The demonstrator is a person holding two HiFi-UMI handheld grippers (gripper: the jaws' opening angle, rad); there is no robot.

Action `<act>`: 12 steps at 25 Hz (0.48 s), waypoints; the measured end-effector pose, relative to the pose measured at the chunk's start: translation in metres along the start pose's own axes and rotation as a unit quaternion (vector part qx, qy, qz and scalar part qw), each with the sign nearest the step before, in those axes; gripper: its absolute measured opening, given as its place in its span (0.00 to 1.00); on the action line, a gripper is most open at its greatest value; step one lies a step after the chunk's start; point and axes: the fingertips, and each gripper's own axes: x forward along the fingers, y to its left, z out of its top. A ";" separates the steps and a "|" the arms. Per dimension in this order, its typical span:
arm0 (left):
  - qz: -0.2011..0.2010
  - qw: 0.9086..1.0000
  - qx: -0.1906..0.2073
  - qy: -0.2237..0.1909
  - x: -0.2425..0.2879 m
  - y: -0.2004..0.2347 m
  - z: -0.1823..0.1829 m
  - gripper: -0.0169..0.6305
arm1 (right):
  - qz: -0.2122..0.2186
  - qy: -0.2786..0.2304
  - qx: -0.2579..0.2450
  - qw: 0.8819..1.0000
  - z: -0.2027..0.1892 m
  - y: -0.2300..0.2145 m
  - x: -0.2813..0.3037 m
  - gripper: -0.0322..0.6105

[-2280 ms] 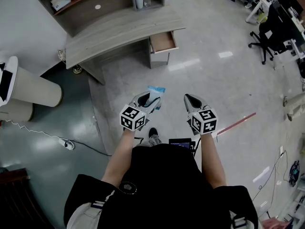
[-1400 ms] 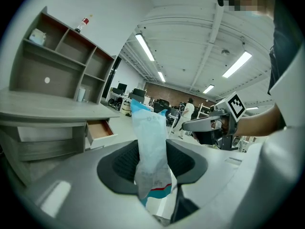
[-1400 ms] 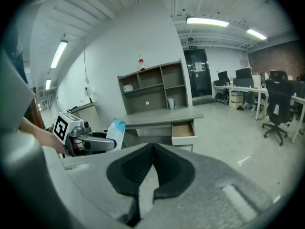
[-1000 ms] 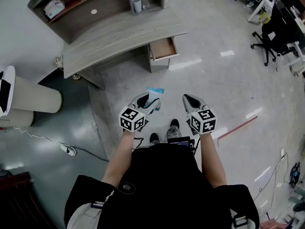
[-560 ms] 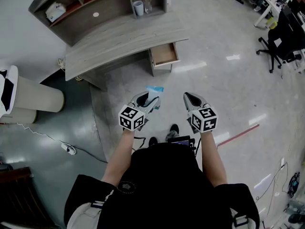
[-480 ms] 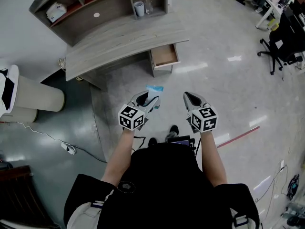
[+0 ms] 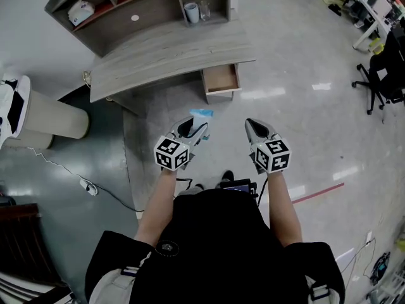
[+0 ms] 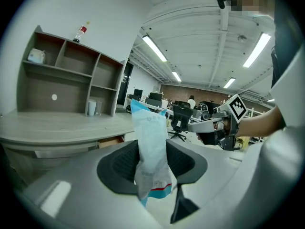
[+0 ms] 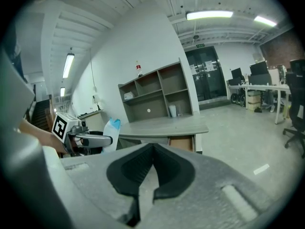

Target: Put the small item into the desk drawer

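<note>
The person stands on the pale floor [image 7: 297,125] facing a curved grey counter [image 7: 164,49], with both grippers held out in front at about the same height and apart from each other. The left gripper [image 7: 197,129] is clamped on the small item, a white packet [image 8: 151,151] with a blue top corner and a red and blue band near its lower edge. The packet stands upright between the dark pads, which press on its two sides, and its top sticks out past the jaws. It hangs in the air above the floor, well short of the drawer [image 7: 221,78]. The drawer is pulled open under the right end of the counter, its brown wooden inside showing. The right gripper [image 7: 252,125] has its jaws drawn together with nothing between them, and it points toward the same end of the counter. A shelf unit [image 7: 126,8] stands along the back of the counter; a white cup [image 7: 192,11] and a clear glass [image 7: 205,10] sit side by side in its lower right compartment, and a small white object [image 7: 81,9] lies in the upper left one. A bottle [image 8: 82,32] stands on top of the unit. An office chair [image 7: 386,75] stands far to the right.
</note>
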 end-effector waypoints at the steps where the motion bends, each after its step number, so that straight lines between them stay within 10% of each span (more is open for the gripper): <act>1: 0.006 1.000 -0.001 -0.001 0.001 0.000 0.000 0.29 | 0.005 0.002 -0.001 1.000 0.000 -0.003 0.001 0.04; 12: 0.038 0.999 -0.017 0.003 0.002 0.009 -0.012 0.29 | 0.031 0.020 0.001 0.999 -0.007 -0.010 0.019 0.04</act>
